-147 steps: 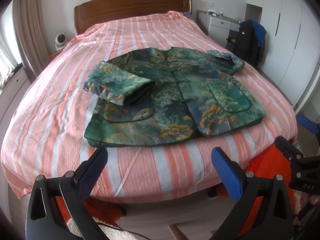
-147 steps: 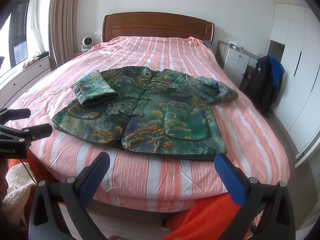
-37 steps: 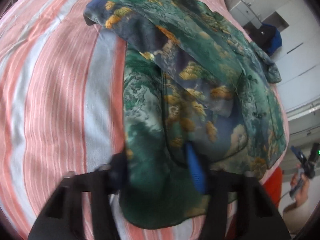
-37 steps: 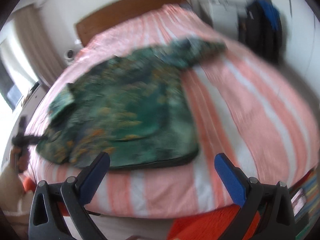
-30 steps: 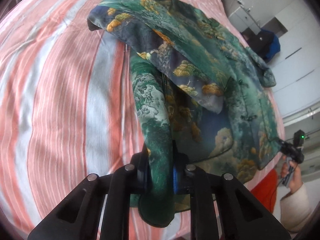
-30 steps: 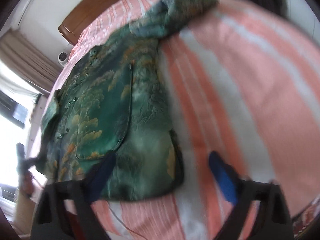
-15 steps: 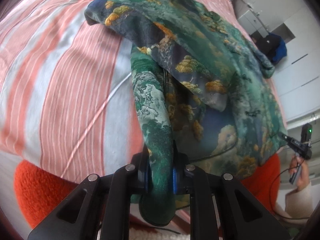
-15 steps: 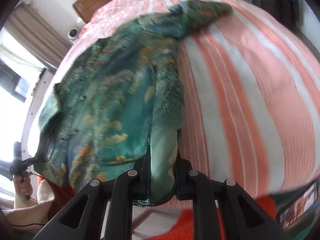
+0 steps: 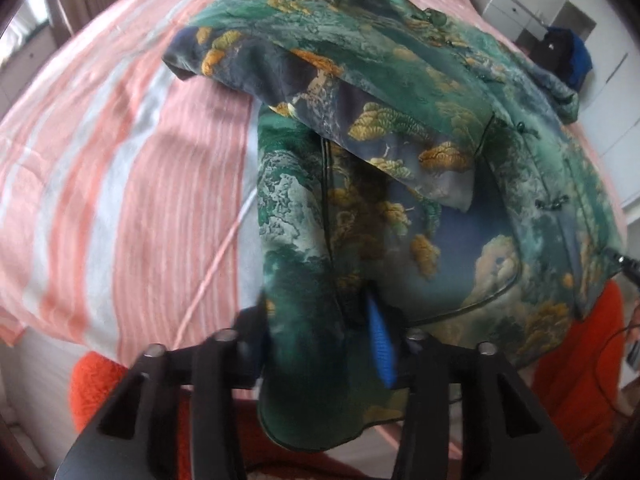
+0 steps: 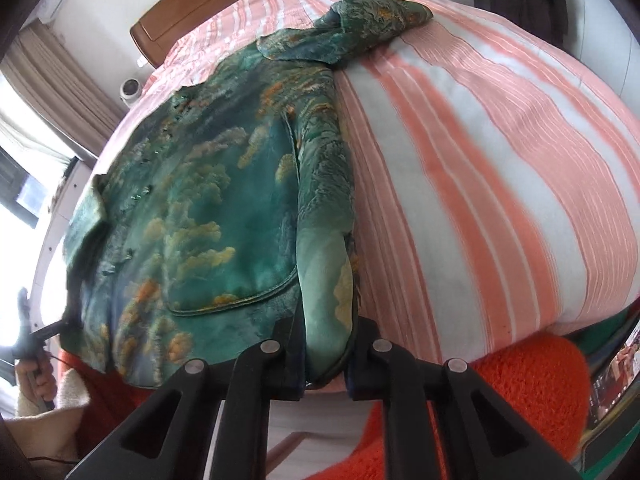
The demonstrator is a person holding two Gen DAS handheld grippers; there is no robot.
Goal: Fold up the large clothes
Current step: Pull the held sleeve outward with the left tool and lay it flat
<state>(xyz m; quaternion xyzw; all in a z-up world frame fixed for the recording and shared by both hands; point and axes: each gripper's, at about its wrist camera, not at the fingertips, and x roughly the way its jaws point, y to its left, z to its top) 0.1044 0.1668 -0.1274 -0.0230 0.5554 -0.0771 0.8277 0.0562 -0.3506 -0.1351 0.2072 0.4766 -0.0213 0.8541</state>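
A green jacket (image 9: 400, 80) with gold cloud print lies face up on the striped bed (image 9: 120, 160), its lower hem drawn over the foot edge. One sleeve (image 9: 320, 92) is folded across the chest; the other sleeve (image 10: 372, 20) lies out towards the headboard. My left gripper (image 9: 316, 328) is at the hem's left corner, its jaws opening; the cloth hangs between them and the blue pad (image 9: 380, 344) stands off it. My right gripper (image 10: 326, 336) is shut on the jacket's (image 10: 208, 200) right hem corner.
An orange fuzzy cover (image 10: 532, 368) lies below the bed's foot edge. The wooden headboard (image 10: 208, 4) is at the far end. Dark and blue clothes (image 9: 564, 52) hang by white cabinets. A hand (image 10: 36, 372) holding the left gripper shows at the lower left.
The left jaws, clamped on the hem half a second ago, have parted. The right gripper closed on its hem corner a second ago and still holds. The jacket has slid towards the foot edge.
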